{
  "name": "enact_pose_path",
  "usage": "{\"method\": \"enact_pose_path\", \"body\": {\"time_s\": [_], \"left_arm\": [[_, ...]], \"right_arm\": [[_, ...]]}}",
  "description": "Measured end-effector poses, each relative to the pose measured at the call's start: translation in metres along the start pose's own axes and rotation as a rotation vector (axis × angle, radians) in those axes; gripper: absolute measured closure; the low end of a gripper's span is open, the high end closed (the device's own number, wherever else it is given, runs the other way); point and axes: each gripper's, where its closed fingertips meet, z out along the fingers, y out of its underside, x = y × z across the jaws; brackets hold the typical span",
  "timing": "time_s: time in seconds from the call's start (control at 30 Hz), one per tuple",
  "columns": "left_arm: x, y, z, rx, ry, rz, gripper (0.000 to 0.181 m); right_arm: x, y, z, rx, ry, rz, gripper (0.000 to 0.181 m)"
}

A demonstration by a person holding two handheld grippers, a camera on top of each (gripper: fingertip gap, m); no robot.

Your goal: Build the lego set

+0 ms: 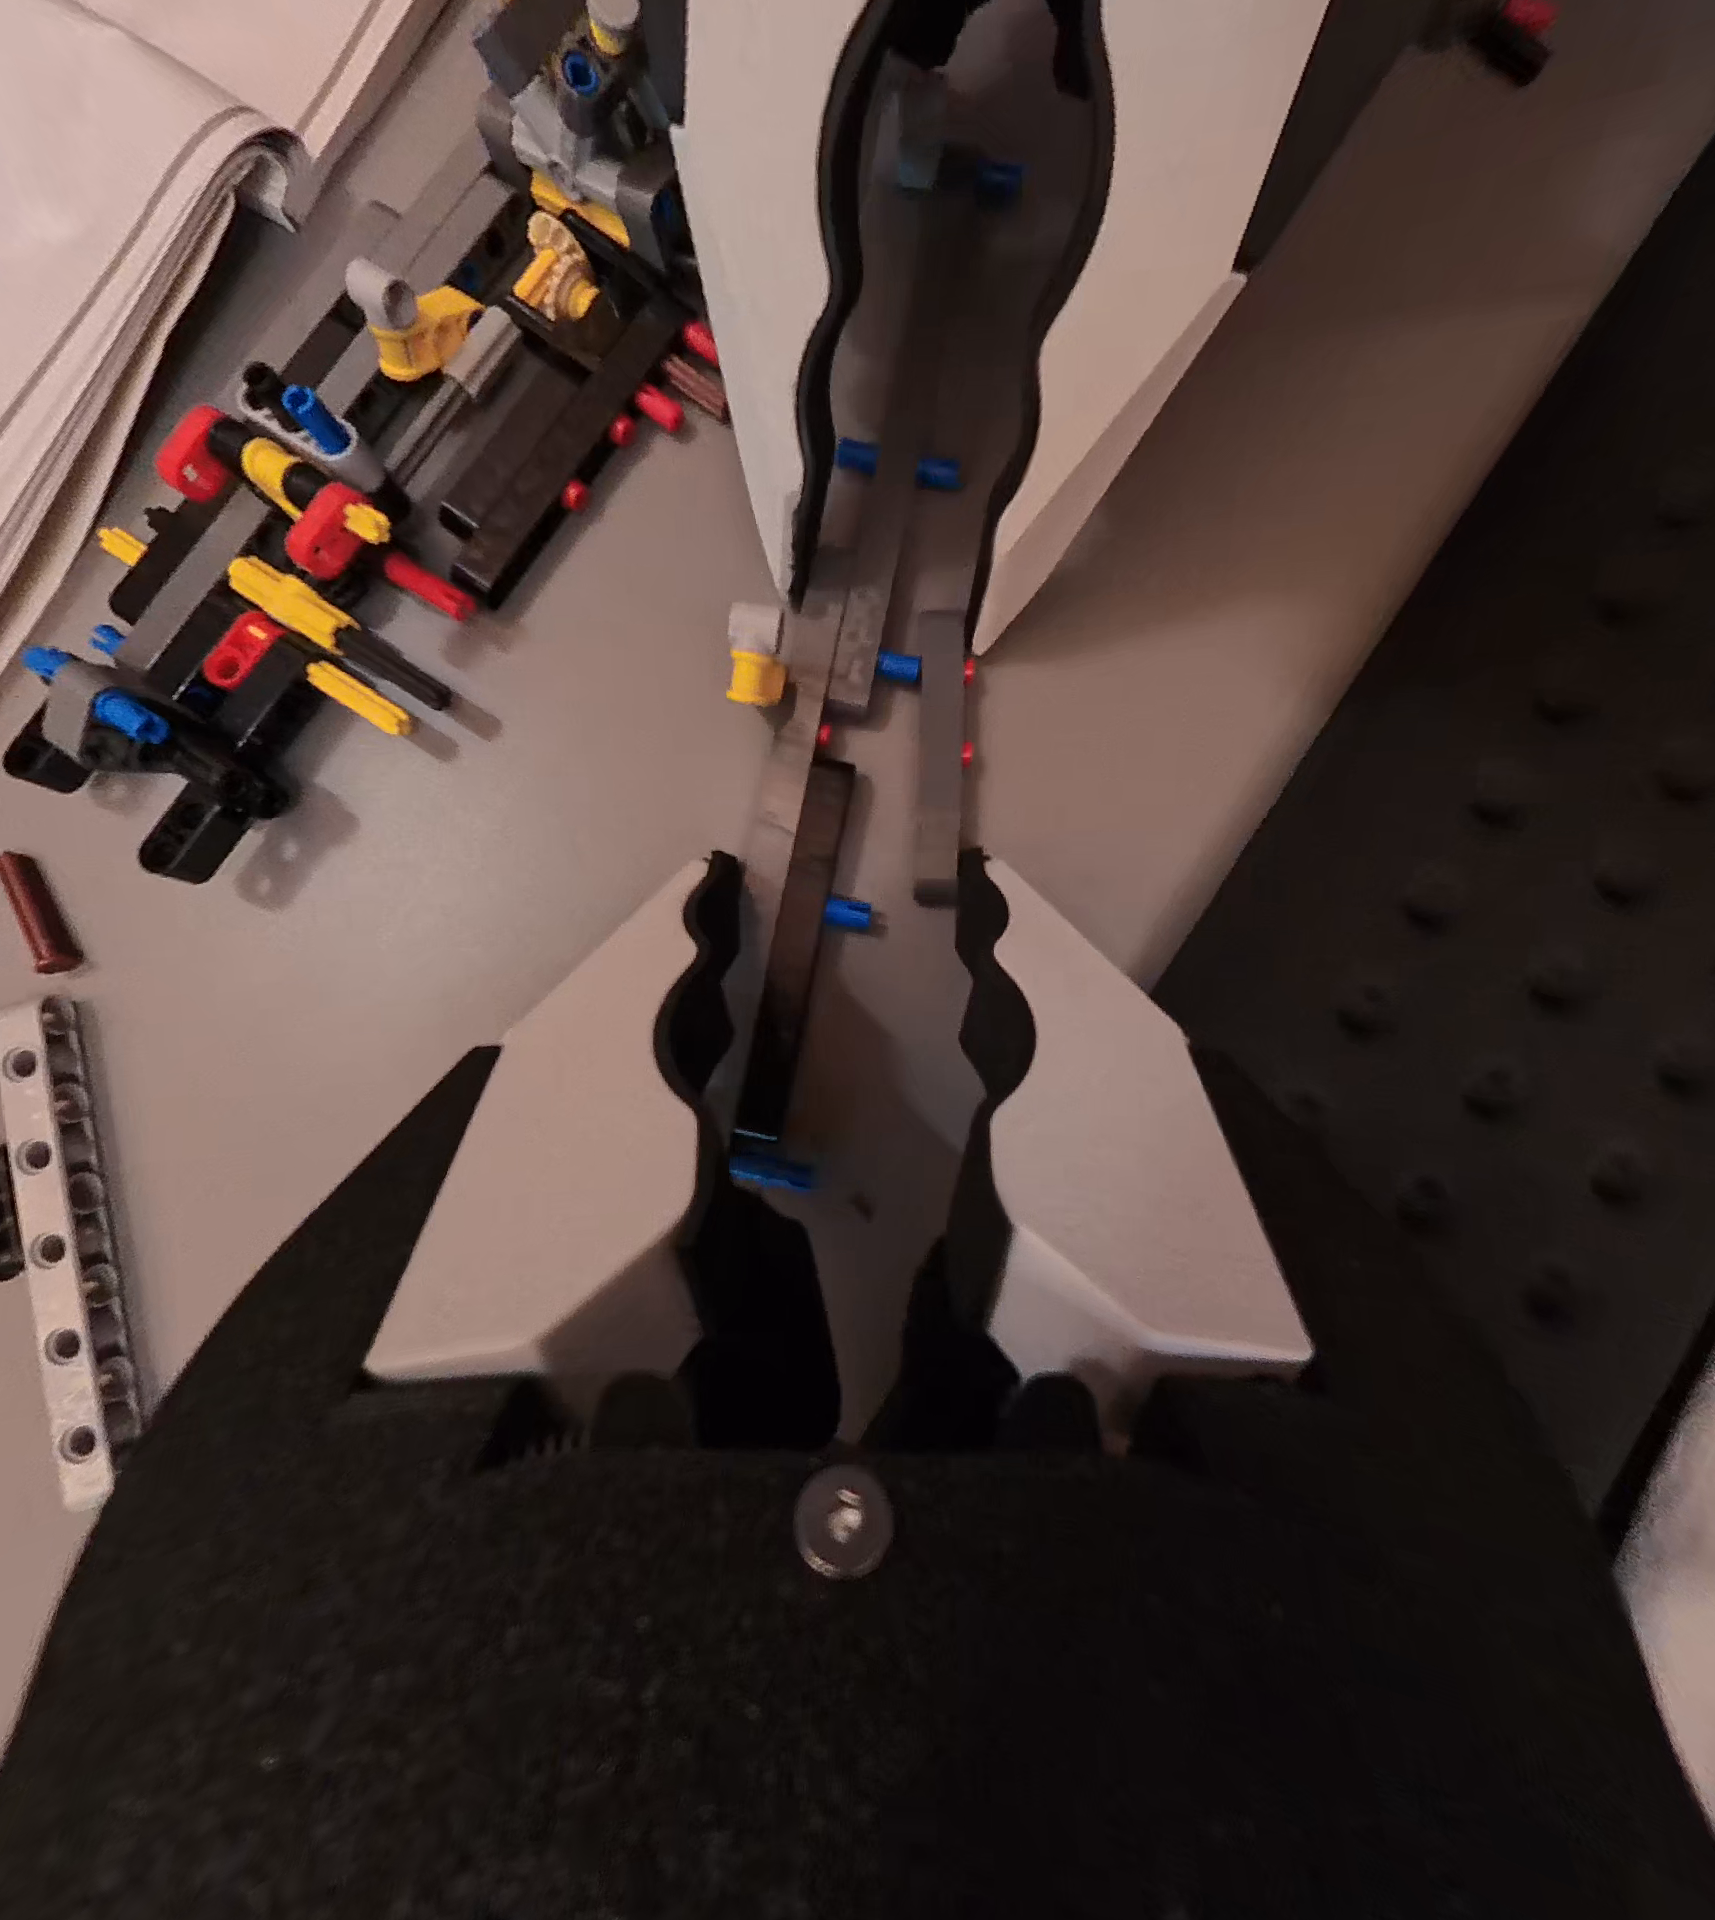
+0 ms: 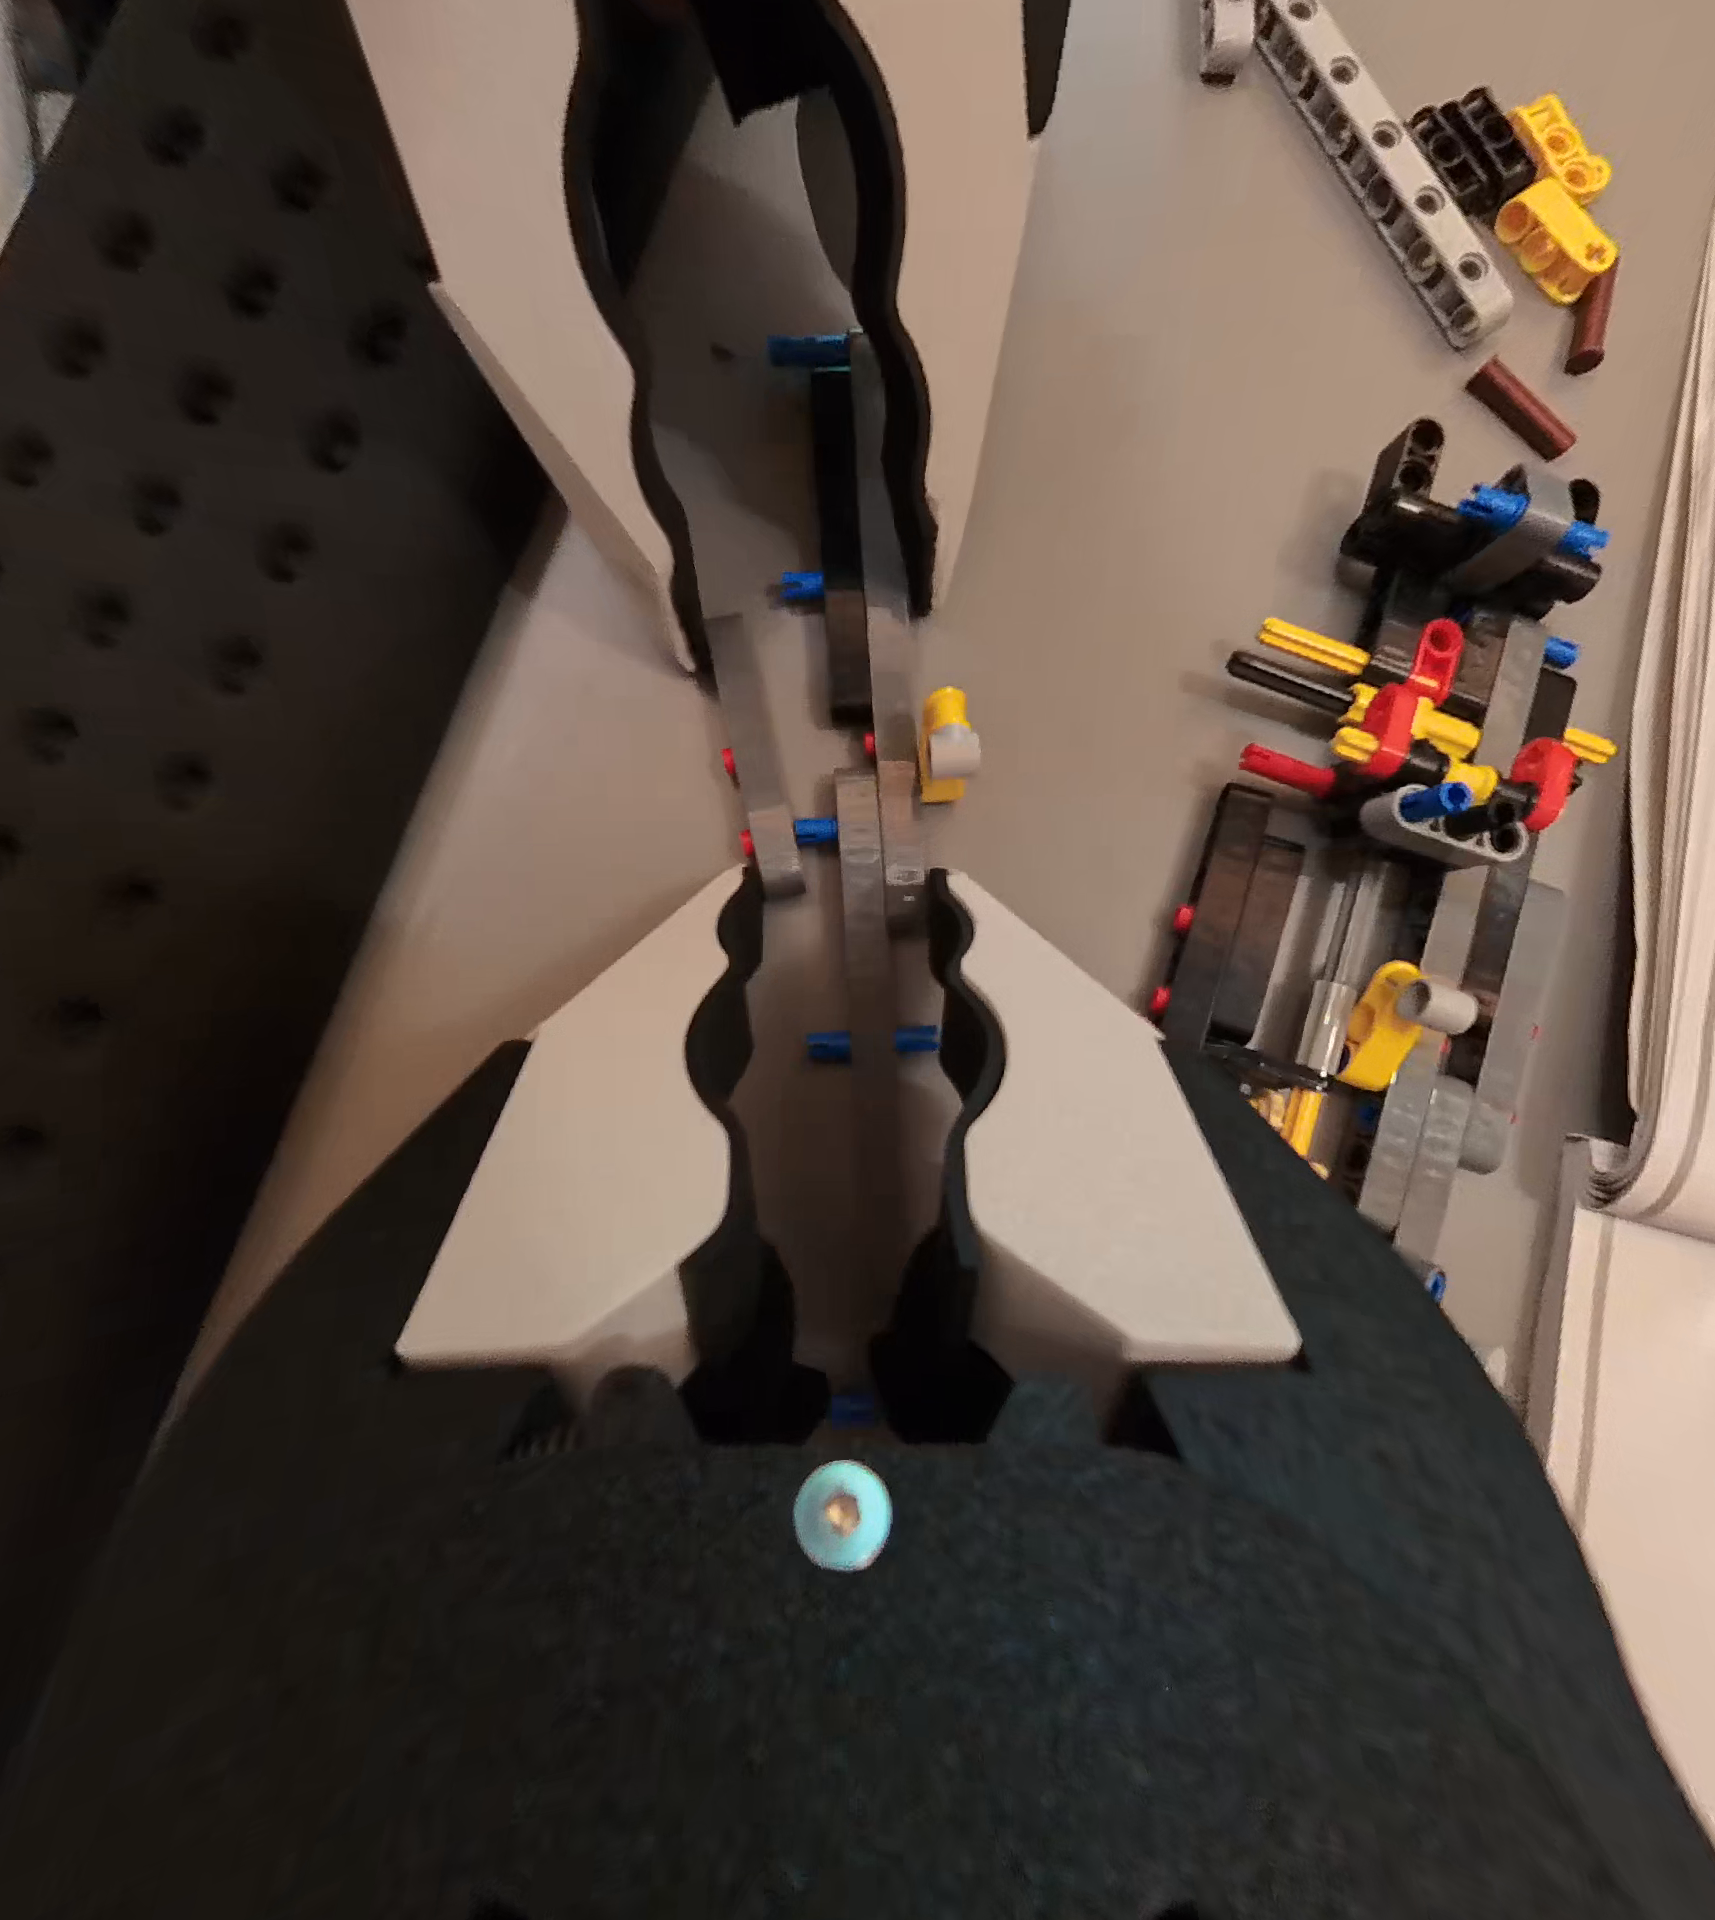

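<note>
1. Beam assembly (image 1: 837, 790): long, narrow build of grey and black lego technic beams with blue pins and small red pins along its sides; a yellow-and-grey connector (image 1: 757, 657) sticks out at mid-length. Held over the grey table (image 1: 541, 831), between the two grippers, which face each other tip to tip.
2. Left gripper (image 1: 848, 883): white fingers with wavy black pads, clenched on the black-beam end of the assembly.
3. Right gripper (image 2: 842, 894): same make, clamped on the grey-beam end.
4. Larger lego build (image 1: 333, 499): black and grey frame with red, yellow and blue parts, lying on the table beside the held piece.
5. Loose parts: white holed beam (image 1: 53, 1247), two brown pieces (image 1: 37, 914), yellow and black connector cluster (image 2: 1518, 177), all near one another on the table.
6. Black studded mat (image 2: 157, 520): lies along the table's far side from the parts.
7. Folded paper stack (image 1: 53, 260): beside the larger build.
8. Containers: cannot tell of any; parts lie bare on the table.
</note>
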Motion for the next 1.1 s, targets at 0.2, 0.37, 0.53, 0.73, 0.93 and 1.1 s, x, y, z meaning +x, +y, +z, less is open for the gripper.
{"method": "enact_pose_path", "body": {"time_s": [0.2, 0.37, 0.53, 0.73, 0.93, 1.1], "left_arm": [[-0.006, 0.010, -0.009, -0.021, 0.004, -0.021, 0.131], [-0.020, 0.026, -0.024, -0.049, -0.029, -0.003, 0.140], [-0.025, 0.028, -0.024, -0.022, -0.008, -0.030, 0.157], [-0.025, 0.024, -0.020, -0.014, -0.029, -0.026, 0.160], [-0.027, 0.023, -0.019, -0.009, -0.046, -0.055, 0.163], [-0.025, 0.023, -0.019, -0.007, -0.060, -0.057, 0.164]], "right_arm": [[-0.002, 0.001, 0.000, -0.018, 0.011, 0.004, 0.139], [0.000, -0.005, -0.003, 0.042, 0.046, -0.024, 0.141], [-0.009, -0.004, -0.014, 0.062, 0.033, -0.040, 0.158], [-0.014, -0.004, -0.009, 0.051, 0.032, -0.049, 0.159], [-0.016, 0.002, -0.007, 0.020, 0.035, -0.046, 0.163], [-0.017, 0.003, -0.004, 0.011, 0.030, -0.048, 0.167]]}}
